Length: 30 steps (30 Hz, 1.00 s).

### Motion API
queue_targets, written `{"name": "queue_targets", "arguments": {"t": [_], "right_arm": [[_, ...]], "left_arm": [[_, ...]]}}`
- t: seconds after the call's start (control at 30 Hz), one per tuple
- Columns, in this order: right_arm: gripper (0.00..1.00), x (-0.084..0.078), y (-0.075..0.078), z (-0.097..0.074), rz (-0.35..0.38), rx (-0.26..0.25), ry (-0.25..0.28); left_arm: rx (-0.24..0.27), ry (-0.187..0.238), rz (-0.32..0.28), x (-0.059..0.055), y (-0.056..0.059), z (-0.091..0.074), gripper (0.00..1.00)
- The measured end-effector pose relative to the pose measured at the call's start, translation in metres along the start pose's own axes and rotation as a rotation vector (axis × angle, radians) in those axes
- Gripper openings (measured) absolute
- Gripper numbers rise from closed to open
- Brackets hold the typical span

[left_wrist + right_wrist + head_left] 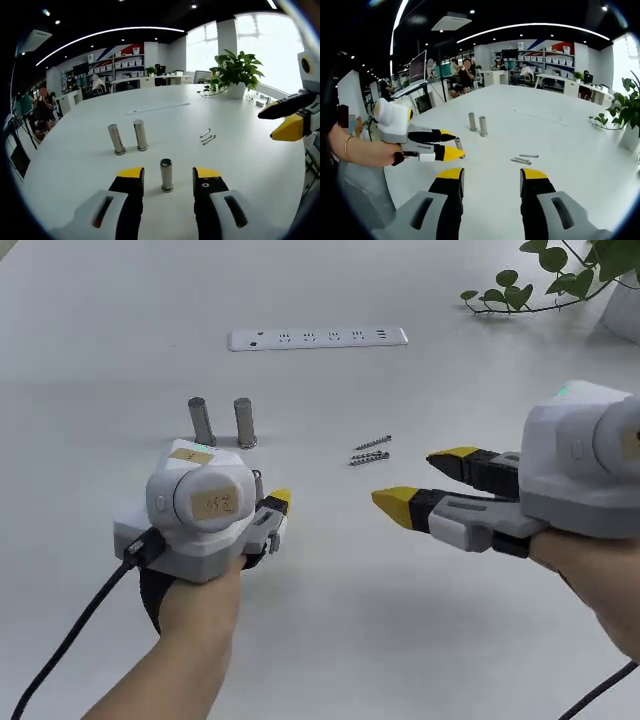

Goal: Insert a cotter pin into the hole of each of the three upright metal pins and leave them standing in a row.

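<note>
Two upright metal pins [202, 422] [244, 423] stand side by side on the white table [330, 620]. In the left gripper view a third upright pin [166, 175] stands between the jaws of my left gripper [168, 173], which is open, with a gap on either side of the pin. In the head view the left gripper [272, 502] covers that pin. A few cotter pins [370, 451] lie flat to the right of the metal pins. My right gripper [425, 478] hovers open and holds nothing, right of the cotter pins and pointing left.
A white power strip [318, 338] lies further back on the table. A potted plant [560, 270] stands at the far right corner. Beyond the table are office desks, shelves and seated people [465, 70].
</note>
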State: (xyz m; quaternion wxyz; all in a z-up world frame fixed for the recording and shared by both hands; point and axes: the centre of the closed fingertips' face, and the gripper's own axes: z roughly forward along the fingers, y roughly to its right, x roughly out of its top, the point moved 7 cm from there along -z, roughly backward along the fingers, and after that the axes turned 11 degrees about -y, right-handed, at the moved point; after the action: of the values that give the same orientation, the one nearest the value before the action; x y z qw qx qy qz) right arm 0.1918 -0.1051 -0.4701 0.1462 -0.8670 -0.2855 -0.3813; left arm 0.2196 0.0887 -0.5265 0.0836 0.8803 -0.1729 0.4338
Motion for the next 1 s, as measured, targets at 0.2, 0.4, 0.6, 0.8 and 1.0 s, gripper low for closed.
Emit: {"name": "queue_targets", "arguments": {"t": [0.2, 0.4, 0.6, 0.8, 1.0], "right_arm": [[0.38, 0.007, 0.011, 0.009, -0.056, 0.013, -0.065], [0.30, 0.017, 0.024, 0.018, -0.135, 0.031, -0.138], [0.25, 0.023, 0.042, 0.031, -0.198, 0.030, -0.197], [0.20, 0.027, 0.056, 0.045, -0.241, 0.035, -0.248], [0.17, 0.029, 0.064, 0.061, -0.302, 0.050, -0.304]], "left_arm": [[-0.022, -0.009, 0.016, -0.001, -0.010, -0.008, 0.47], [-0.048, -0.009, 0.030, -0.001, -0.018, -0.020, 0.57], [-0.088, 0.004, 0.036, 0.002, -0.019, -0.028, 0.62], [-0.117, 0.026, 0.035, 0.006, -0.021, -0.036, 0.63], [-0.115, 0.002, 0.048, 0.001, -0.023, -0.037, 0.62]]}}
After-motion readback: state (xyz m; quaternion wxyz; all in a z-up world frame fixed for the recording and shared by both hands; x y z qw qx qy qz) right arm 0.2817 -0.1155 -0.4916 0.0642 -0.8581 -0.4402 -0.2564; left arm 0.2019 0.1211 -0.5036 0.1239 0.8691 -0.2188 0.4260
